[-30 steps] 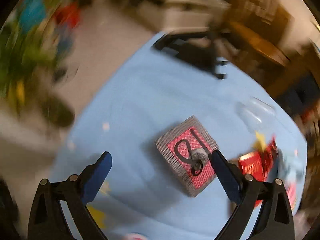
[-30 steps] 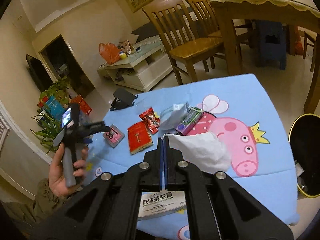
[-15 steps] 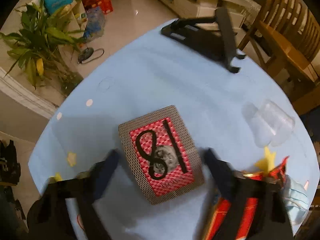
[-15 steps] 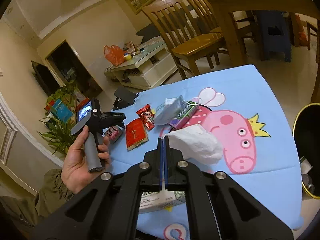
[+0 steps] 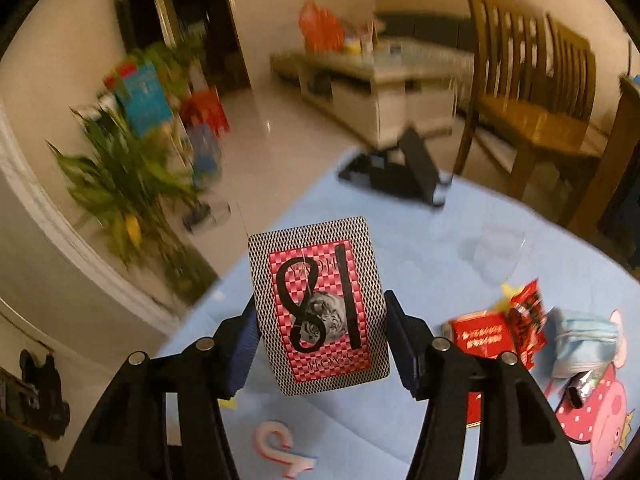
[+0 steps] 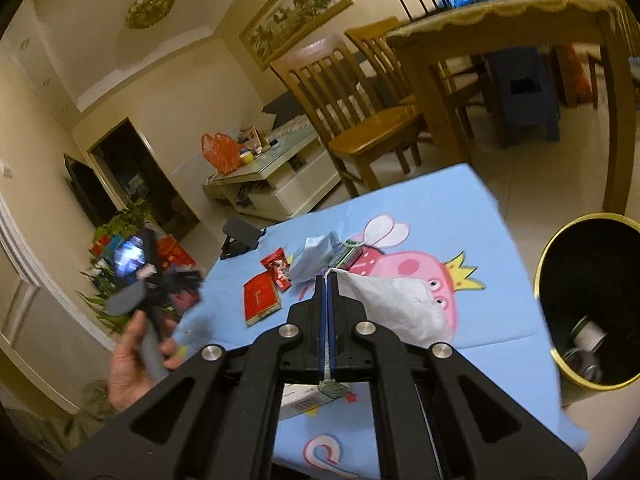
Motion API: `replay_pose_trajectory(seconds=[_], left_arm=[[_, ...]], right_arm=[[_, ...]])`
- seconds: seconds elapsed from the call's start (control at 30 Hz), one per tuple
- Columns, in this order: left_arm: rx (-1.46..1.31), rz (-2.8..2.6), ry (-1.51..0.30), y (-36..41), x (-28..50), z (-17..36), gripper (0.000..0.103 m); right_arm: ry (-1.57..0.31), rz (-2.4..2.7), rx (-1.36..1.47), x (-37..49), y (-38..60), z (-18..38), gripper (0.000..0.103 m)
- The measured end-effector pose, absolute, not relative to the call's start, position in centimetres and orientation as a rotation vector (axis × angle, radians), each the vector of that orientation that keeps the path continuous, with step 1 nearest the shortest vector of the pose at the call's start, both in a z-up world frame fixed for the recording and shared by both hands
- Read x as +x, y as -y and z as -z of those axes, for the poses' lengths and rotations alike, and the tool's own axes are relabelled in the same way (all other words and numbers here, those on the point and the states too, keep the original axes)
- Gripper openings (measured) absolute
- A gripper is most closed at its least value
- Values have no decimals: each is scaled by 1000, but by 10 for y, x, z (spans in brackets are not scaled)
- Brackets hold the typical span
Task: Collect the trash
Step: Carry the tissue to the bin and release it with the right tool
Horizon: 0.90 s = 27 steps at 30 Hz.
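Observation:
My left gripper is shut on a red and grey playing-card box marked "18" and holds it up above the blue table. In the right wrist view the left gripper is blurred at the table's left edge. My right gripper is shut on a white crumpled tissue, held above the table. A black bin with a gold rim stands on the floor to the right, with trash inside.
On the table lie a red packet, a red snack wrapper, a blue face mask, a green wrapper, a clear plastic cup and a black phone stand. A white box lies under my right gripper. Wooden chairs stand behind.
My left gripper closed on the card box and lifted it off the table. My right gripper, still holding the tissue, has risen and shifted slightly toward the bin.

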<state>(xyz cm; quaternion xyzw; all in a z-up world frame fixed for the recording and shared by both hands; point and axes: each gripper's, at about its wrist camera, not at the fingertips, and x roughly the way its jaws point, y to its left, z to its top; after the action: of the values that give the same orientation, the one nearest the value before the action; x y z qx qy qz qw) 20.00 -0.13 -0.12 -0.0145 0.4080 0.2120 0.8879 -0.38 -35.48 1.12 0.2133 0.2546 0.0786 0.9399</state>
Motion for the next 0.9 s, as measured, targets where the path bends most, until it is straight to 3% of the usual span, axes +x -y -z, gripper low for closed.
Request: replay_pose_trajectory(seconds=[0.17,0.4,0.9], left_arm=[[-38,-401,-747,15,174,-36,57],[21,-153,-698,99,139,-60,57],[261,350,-724,293,53,-15,57]], right_arm=[[-499,-43,226,-19,336,-17,1],[-487,161,114,-35,359,-6,1],[-479,598,71,-63,484,21,1]])
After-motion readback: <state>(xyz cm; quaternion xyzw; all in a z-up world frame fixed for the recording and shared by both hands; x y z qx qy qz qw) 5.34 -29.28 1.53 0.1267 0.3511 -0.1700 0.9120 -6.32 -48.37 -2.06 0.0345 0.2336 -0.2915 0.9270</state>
